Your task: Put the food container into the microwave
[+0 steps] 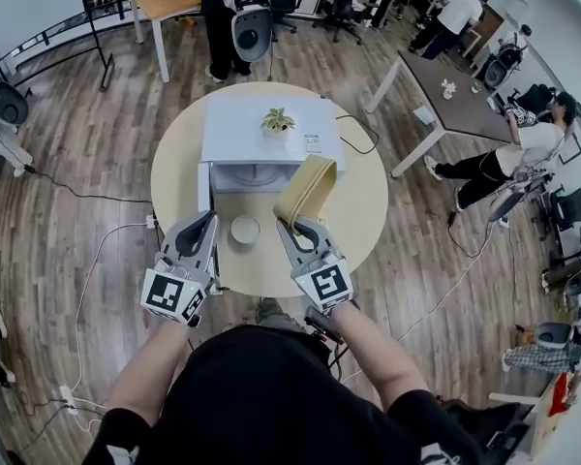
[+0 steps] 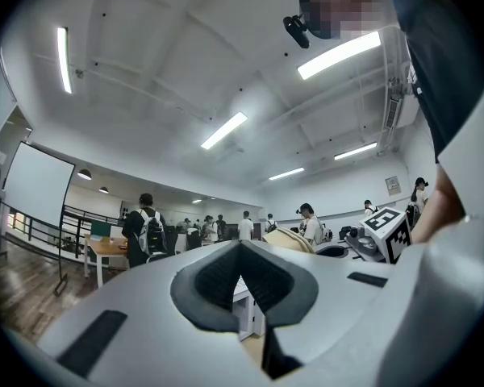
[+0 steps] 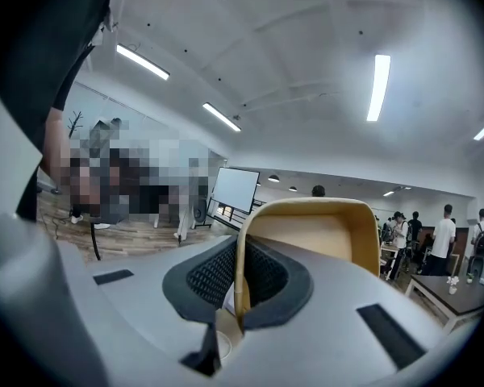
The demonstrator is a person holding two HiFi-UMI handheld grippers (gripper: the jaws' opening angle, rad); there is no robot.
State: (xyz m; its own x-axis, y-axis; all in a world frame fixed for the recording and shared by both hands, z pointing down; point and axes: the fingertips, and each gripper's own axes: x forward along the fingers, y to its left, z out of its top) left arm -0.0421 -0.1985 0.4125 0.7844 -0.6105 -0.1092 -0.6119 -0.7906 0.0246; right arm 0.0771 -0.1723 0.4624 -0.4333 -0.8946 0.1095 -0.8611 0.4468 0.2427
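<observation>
**Spotter:** Closest to you is your own black shirt (image 1: 261, 395), with both of your forearms reaching past it toward the round counter (image 1: 368, 206)

**Operator:** How do my tools stand?

**Spotter:** Your left tool (image 1: 205, 223) has its pads pressed together with nothing between them, and it hangs over the near left part of the counter. Your right tool (image 1: 292, 227) pinches the tan food container (image 1: 306, 190) by one wall, with the rim between the pads

**Operator:** And where is the container?

**Spotter:** It is up off the counter and tipped on edge, just in front of the right side of the white microwave (image 1: 261, 129). The microwave's door (image 1: 204, 188) is swung out at the left, so you look into the cavity. A small potted plant (image 1: 278, 120) sits on top of the microwave, and a small round white dish (image 1: 245, 229) lies on the counter between your two tools
</observation>
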